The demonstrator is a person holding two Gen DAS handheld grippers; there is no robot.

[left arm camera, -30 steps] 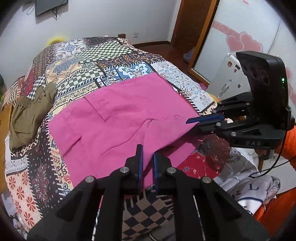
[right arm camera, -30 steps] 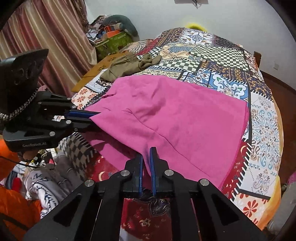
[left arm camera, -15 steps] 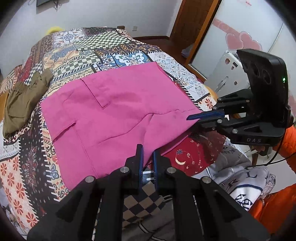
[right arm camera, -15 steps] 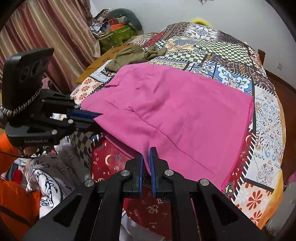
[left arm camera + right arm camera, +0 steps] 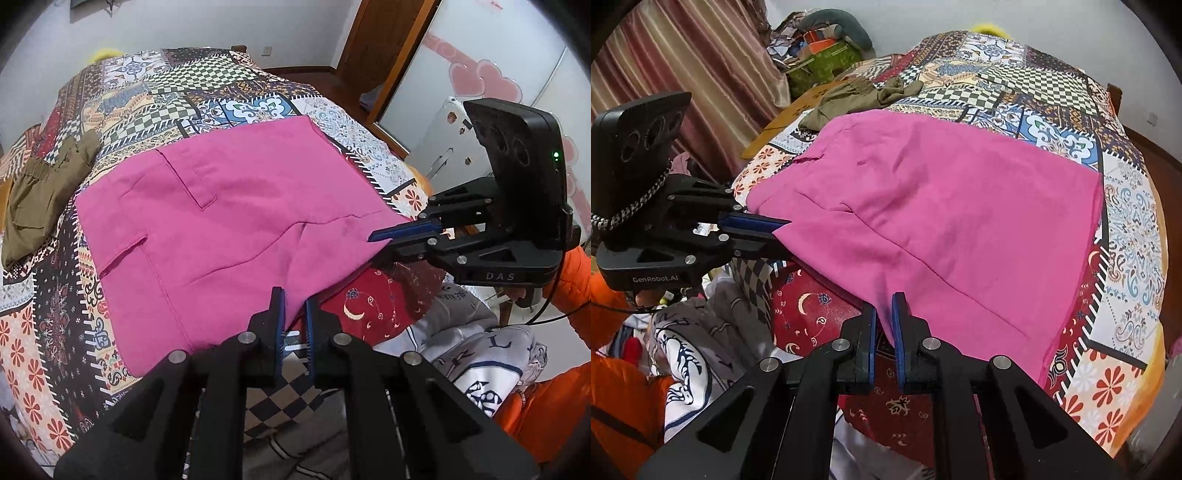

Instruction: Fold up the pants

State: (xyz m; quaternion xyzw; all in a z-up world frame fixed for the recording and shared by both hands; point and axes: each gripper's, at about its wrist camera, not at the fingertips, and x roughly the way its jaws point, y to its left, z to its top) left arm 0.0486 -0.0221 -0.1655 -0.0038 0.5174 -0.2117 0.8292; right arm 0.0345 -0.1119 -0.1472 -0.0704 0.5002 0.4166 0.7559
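The bright pink cotton pants [image 5: 229, 221] lie spread flat on the bed under a patchwork-print quilt [image 5: 155, 96], reaching away from the person toward the far side, with their near edge drawn up at the near side of the mattress, where both tools grip it. The left tool [image 5: 293, 314] has its blue-padded jaws nearly together on the near left corner of that edge, pink cloth pinched between them; the right tool [image 5: 883, 314] is likewise narrowed onto the near right corner, a tuck of pink fabric caught between its pads. Each shows in the other's view, side-on, clamped at the cloth's rim. The garment's long axis appears to run across the bed between the two tools, so both hands sit at one long side and neither is nearer than the other; the free far edge lies ahead of both. In my judgement the coming move turns on that: the held edge has to be carried forward, away from the person, and laid over the far edge, both corners travelling together so the fold stays square. A crumpled olive-green garment [image 5: 37, 199] sits on the quilt just beyond the pants' left end, apart from them.
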